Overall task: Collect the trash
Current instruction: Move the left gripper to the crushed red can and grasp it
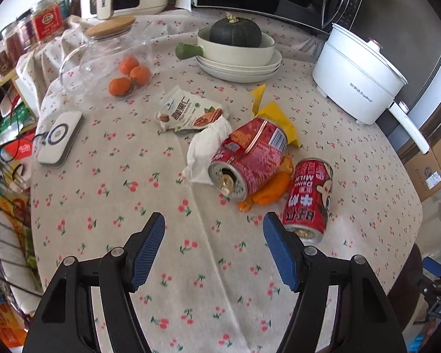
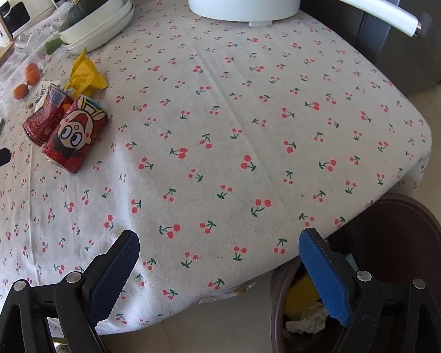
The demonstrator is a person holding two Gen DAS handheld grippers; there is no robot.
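Note:
Trash lies mid-table on the cherry-print cloth: a crushed red can [image 1: 250,156], a second red milk can [image 1: 308,197] on its side, an orange wrapper [image 1: 267,191], a yellow wrapper [image 1: 276,117], a crumpled white tissue [image 1: 205,150] and a nut snack packet [image 1: 188,114]. My left gripper [image 1: 214,226] is open and empty, just short of the cans. My right gripper [image 2: 217,250] is open and empty over the table's near edge, above a brown trash bin [image 2: 411,235] holding paper. The cans [image 2: 73,135] sit at its far left.
A white electric pot [image 1: 355,73] stands at the back right, stacked bowls with a squash [image 1: 235,50] at the back, a glass jar with oranges [image 1: 117,56] at the left, and a white charger [image 1: 61,138] near the left edge. A microwave stands behind.

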